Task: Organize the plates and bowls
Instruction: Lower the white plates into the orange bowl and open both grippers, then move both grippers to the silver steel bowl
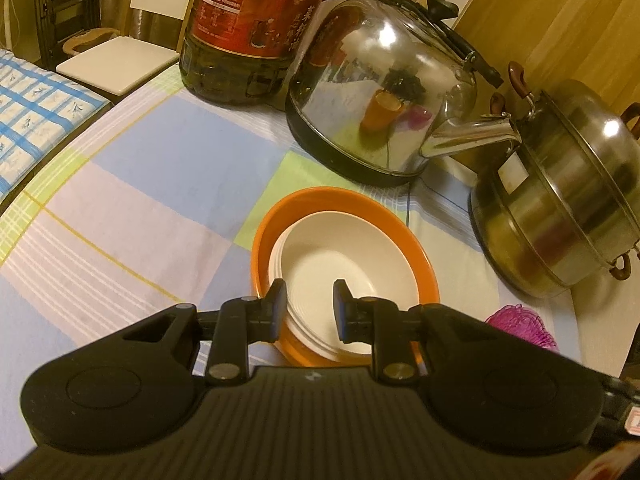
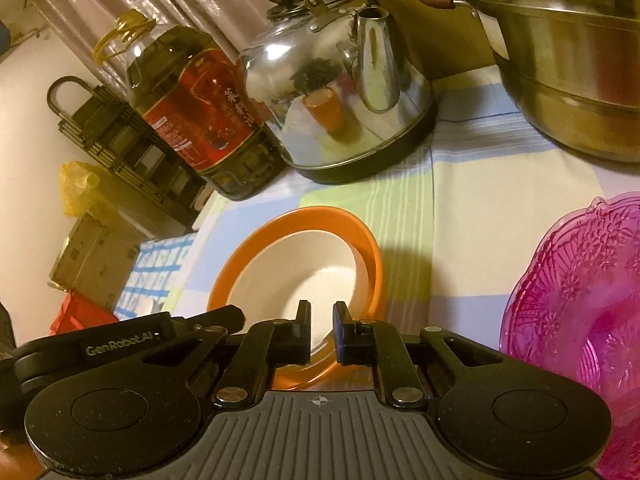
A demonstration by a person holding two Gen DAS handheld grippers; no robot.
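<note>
1. The cream bowls [image 1: 340,256], a nested stack judging by the layered rims, sit inside the orange bowl [image 1: 416,252] at the lower centre of the left wrist view, on the checked cloth of the desk [image 1: 120,208].
2. The left gripper [image 1: 310,308] hangs over the near side of that stack with its fingers [image 1: 278,300] apart; the left one is at the outer wall of the cream bowls and the right one is over the inside, so the rim lies between them, not clamped.
3. In the right wrist view the same orange bowl [image 2: 360,232] with a cream bowl [image 2: 296,264] inside lies at centre.
4. The right gripper [image 2: 322,330] is at its near edge, fingers [image 2: 304,328] slightly apart with the bowl rims seen in the gap; whether they touch the rim cannot be told.
5. A pink glass dish [image 2: 576,300] sits at the right edge of the right wrist view, apart from the orange bowl.
6. Behind the bowls stand a steel kettle [image 1: 384,96], an oil bottle [image 1: 248,28] to its left, and a lidded steel pot [image 1: 568,192] at the right.
</note>
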